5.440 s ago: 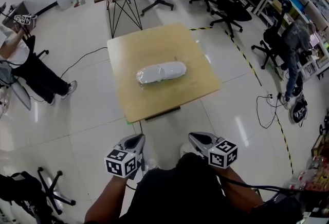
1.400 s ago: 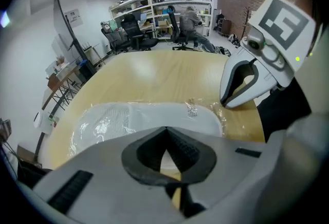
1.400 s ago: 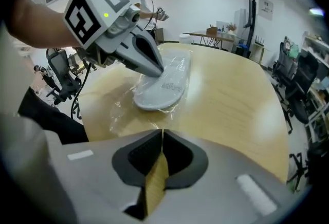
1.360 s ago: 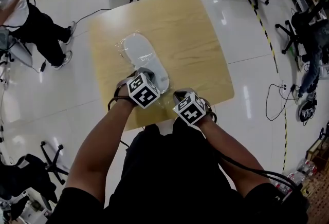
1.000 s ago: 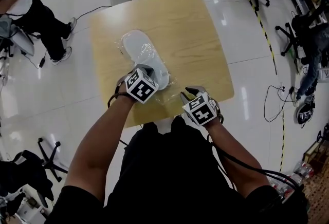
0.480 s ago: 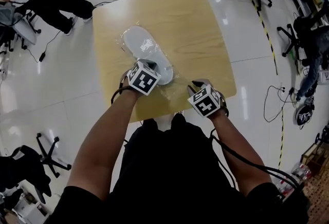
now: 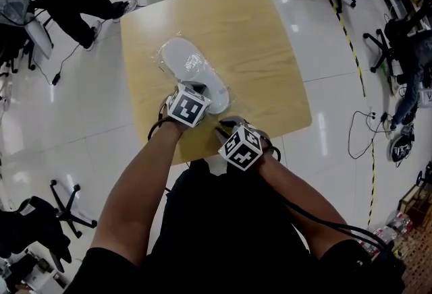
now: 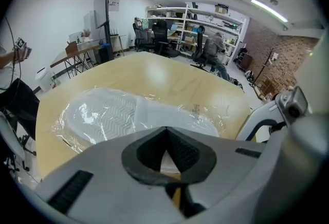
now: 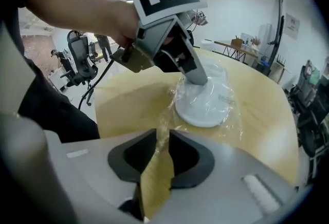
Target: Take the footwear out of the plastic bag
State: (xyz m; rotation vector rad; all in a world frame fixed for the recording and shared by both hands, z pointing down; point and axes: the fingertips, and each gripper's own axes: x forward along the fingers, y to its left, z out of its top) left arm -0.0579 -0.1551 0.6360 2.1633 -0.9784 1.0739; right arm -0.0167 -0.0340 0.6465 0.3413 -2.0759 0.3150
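Holding the right gripper (image 9: 163,136) over the near edge of the table (image 7: 270,50), at about 4 o'clock from the left gripper (image 8: 165,138), jaws a narrow gap apart and just now widening. Catching a crinkled flap of the plastic bag (image 9: 226,115) loosely between the pads, not pinching it. Pressing the left gripper, jaws fully closed, tip-down on the near end of the white slipper (image 7: 192,70) through the film; not managing to tell whether any film is nipped there. Finding the slipper flat inside the bag on the table's left half, running from 11 o'clock to 5 o'clock in the head view, ribbed sole facing up. Judging the slipper as light, soft and bendy, and the film as thin, slick and quick to bunch or tear. Probably needing a firm pinch on the loose film at the 5 o'clock end, plus a grip across the slipper's thicker near edge, drawing it out lengthwise rather than lifting.
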